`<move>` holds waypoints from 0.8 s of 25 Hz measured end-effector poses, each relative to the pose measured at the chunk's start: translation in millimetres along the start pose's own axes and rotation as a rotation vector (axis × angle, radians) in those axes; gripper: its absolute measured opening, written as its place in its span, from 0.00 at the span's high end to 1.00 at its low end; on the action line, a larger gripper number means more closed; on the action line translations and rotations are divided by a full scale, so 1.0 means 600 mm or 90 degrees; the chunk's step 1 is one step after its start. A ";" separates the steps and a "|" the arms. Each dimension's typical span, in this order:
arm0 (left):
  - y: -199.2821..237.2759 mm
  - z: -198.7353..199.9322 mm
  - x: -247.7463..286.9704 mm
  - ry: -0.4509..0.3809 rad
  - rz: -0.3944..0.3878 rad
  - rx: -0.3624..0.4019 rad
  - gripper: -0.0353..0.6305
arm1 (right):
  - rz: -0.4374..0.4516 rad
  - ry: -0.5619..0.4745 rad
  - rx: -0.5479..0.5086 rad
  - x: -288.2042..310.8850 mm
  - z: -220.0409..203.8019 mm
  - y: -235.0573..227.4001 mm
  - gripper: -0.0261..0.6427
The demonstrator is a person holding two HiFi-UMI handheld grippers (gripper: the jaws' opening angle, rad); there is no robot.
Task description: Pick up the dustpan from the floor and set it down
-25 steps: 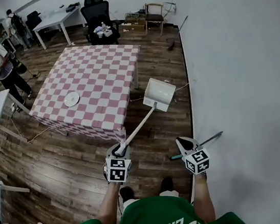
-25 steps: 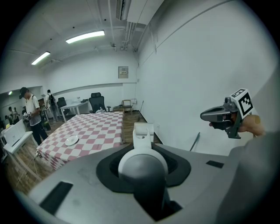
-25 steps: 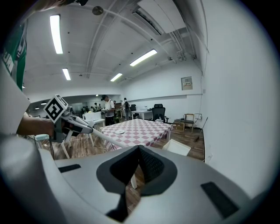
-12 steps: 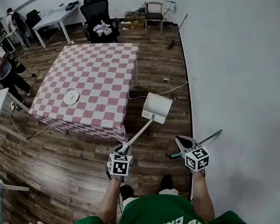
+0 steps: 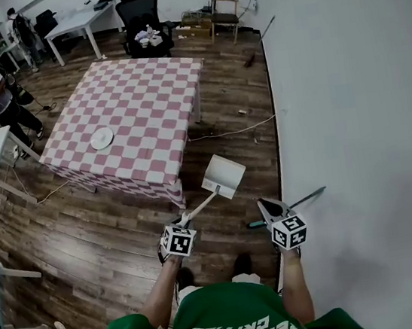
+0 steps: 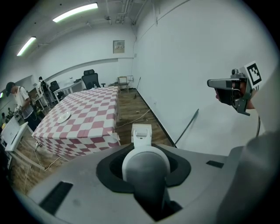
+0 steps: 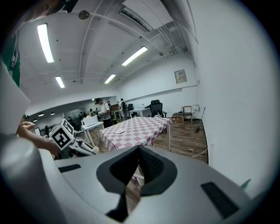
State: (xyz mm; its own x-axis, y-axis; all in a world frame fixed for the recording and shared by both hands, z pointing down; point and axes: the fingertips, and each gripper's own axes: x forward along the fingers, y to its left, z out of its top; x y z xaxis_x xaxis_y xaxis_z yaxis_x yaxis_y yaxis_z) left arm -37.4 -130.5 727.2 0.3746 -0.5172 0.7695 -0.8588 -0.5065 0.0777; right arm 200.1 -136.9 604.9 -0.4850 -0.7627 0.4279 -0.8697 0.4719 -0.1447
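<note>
White boxy dustpan (image 5: 223,175) over wood-plank floor (image 5: 124,232), frame centre.
Pinched at rounded grey handle by left claw (image 5: 184,220); right claw (image 5: 269,206) pressed together, empty.

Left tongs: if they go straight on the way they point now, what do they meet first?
The left tongs grip the dustpan by its handle, so the pan leads. Straight on slants down, so it would likely meet the wood floor beside the table first; depth is unclear.
</note>
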 end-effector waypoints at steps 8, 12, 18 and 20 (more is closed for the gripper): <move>-0.008 -0.054 0.050 0.055 -0.007 0.007 0.79 | 0.002 0.009 0.001 0.001 -0.008 -0.001 0.95; -0.010 -0.076 0.080 0.083 -0.012 0.007 0.79 | 0.000 0.019 0.009 0.005 -0.022 -0.004 0.95; -0.018 -0.108 0.114 0.120 -0.016 0.012 0.79 | -0.003 0.030 0.012 0.004 -0.037 -0.009 0.95; -0.019 -0.122 0.126 0.131 -0.018 0.006 0.79 | -0.006 0.032 0.012 0.002 -0.040 -0.011 0.95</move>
State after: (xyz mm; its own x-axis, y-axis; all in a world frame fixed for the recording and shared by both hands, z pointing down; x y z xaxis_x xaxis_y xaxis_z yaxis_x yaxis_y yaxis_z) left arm -24.8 -112.9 831.0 0.3192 -0.3515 0.8801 -0.8448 -0.5263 0.0962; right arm 207.5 -130.3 627.8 -0.4725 -0.7432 0.4737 -0.8757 0.4564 -0.1574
